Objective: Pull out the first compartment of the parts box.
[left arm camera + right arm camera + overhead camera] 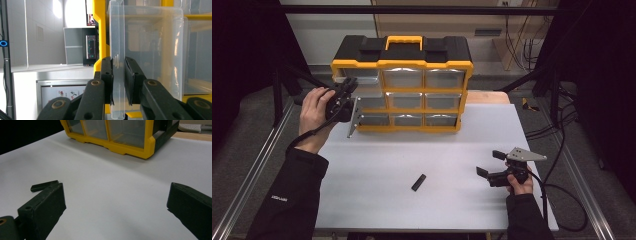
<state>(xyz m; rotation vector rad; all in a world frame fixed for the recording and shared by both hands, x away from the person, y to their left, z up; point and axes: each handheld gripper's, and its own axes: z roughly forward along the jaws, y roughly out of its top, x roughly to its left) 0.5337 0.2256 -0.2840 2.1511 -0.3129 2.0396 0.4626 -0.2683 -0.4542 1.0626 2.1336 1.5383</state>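
Observation:
A yellow and black organizer [404,64] [147,143] with clear drawers stands at the back of the white table [377,200]. One clear drawer [354,118] [152,47] sticks out of its left column. My left gripper [347,94] [118,65] is shut on that drawer's thin clear front lip. Near the table's right front, my right gripper [490,163] [116,195] stands open above bare table, nothing between its jaws. A small flat black piece [418,182] [44,185] lies on the table to the left of the right gripper.
The organizer has a yellow carry handle [403,40] on top. Metal frame rails [257,165] run along both sides of the table. Cables [562,200] hang at the right edge.

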